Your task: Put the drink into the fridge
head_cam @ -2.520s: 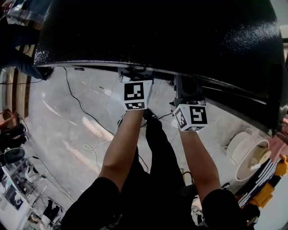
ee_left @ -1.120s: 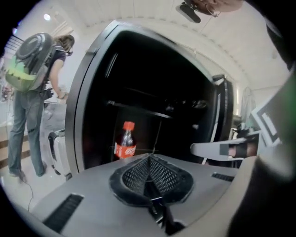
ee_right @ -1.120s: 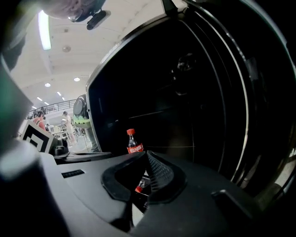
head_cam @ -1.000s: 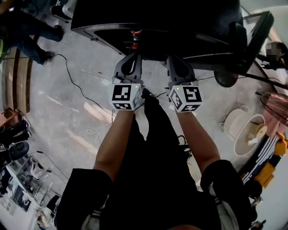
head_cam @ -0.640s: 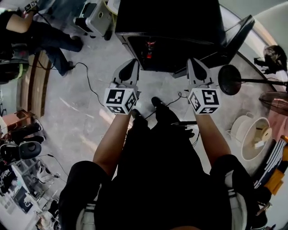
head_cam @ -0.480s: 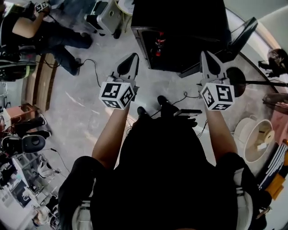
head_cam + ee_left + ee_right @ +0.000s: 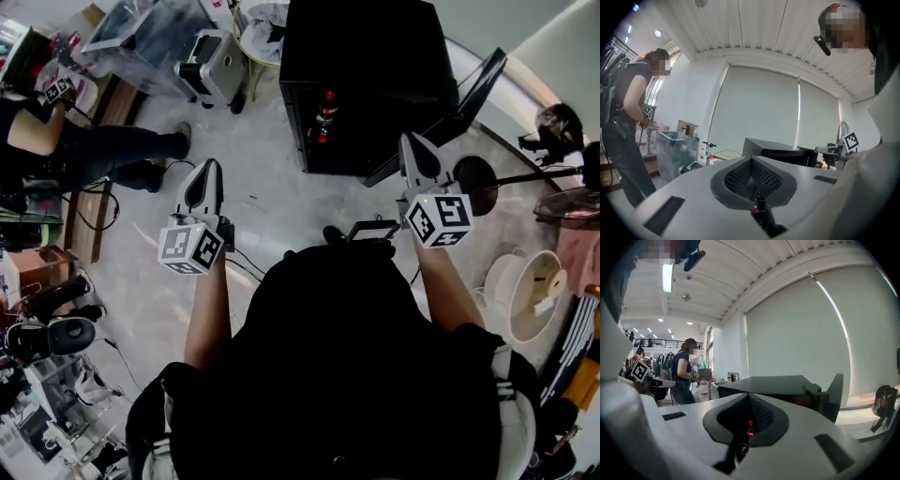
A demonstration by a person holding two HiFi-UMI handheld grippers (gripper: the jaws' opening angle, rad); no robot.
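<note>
A black fridge (image 7: pixel 375 66) stands on the floor ahead, its door (image 7: pixel 478 89) swung open to the right. Inside its left edge stands a drink bottle (image 7: pixel 324 105) with a red cap. My left gripper (image 7: pixel 207 169) hovers over the floor to the left of the fridge, shut and empty. My right gripper (image 7: pixel 411 142) is near the open door, also shut with nothing in it. In the left gripper view the jaws (image 7: pixel 752 164) meet, and the fridge (image 7: pixel 776 152) lies beyond them. The right gripper view shows closed jaws (image 7: pixel 749 401) below the fridge top (image 7: pixel 778 383).
A person (image 7: pixel 84 150) stands at the left near a clear plastic bin (image 7: pixel 150 37) and a grey machine (image 7: pixel 211 66). A black round stand base (image 7: pixel 473 173) and a fan (image 7: pixel 561 122) are right of the door. A white spool (image 7: pixel 525 291) and cables lie on the floor.
The view has pulled back from the fridge. Both grippers have drawn away from it and spread apart, the left one swinging out to the left. The bottle stays inside.
</note>
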